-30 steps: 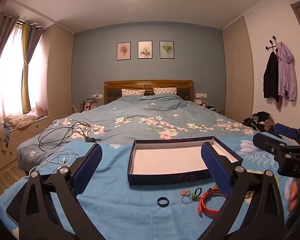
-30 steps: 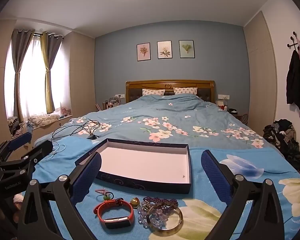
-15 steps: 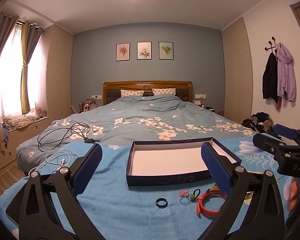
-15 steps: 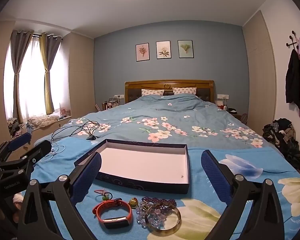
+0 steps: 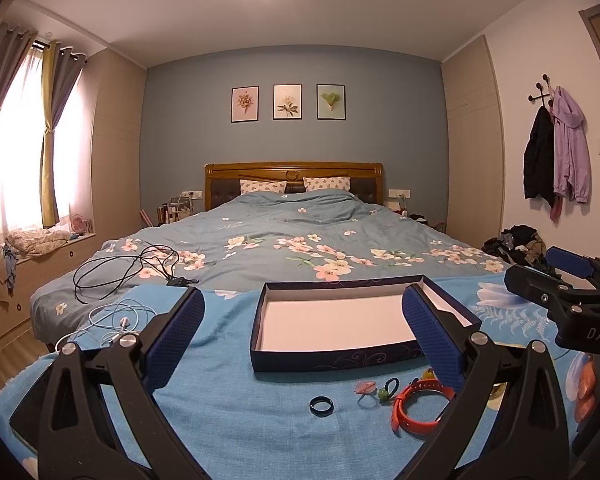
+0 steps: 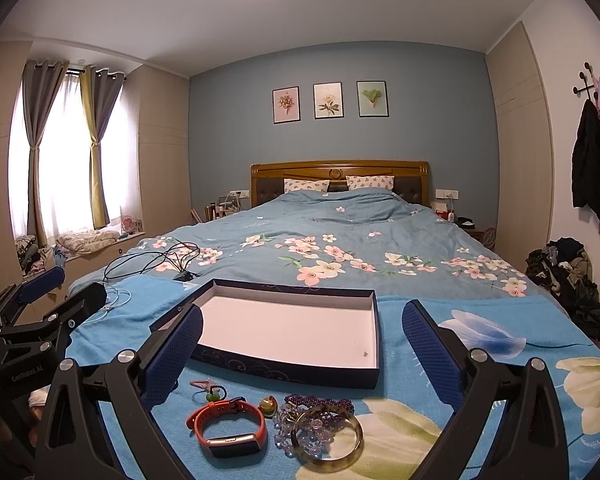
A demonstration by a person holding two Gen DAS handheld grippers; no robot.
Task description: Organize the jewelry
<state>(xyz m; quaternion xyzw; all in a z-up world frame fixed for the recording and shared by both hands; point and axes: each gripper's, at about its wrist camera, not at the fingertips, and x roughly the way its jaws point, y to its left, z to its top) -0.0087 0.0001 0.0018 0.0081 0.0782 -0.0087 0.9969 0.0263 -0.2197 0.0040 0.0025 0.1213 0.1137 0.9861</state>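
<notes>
On the blue blanket (image 6: 440, 304): jewelry beside empty box (image 6: 292, 332)
Both the left gripper (image 5: 300, 340) and right gripper (image 6: 300, 344) are spread, holding nothing; orange band (image 6: 228, 426) looks light, flexible: pinch 1 strap edge

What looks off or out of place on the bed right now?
Nothing is damaged or spilled. The box holds no jewelry; the orange band, bangle, bead bracelets and dark ring all lie loose on the blanket in front of it. Unrelated cables lie further back on the left.
</notes>
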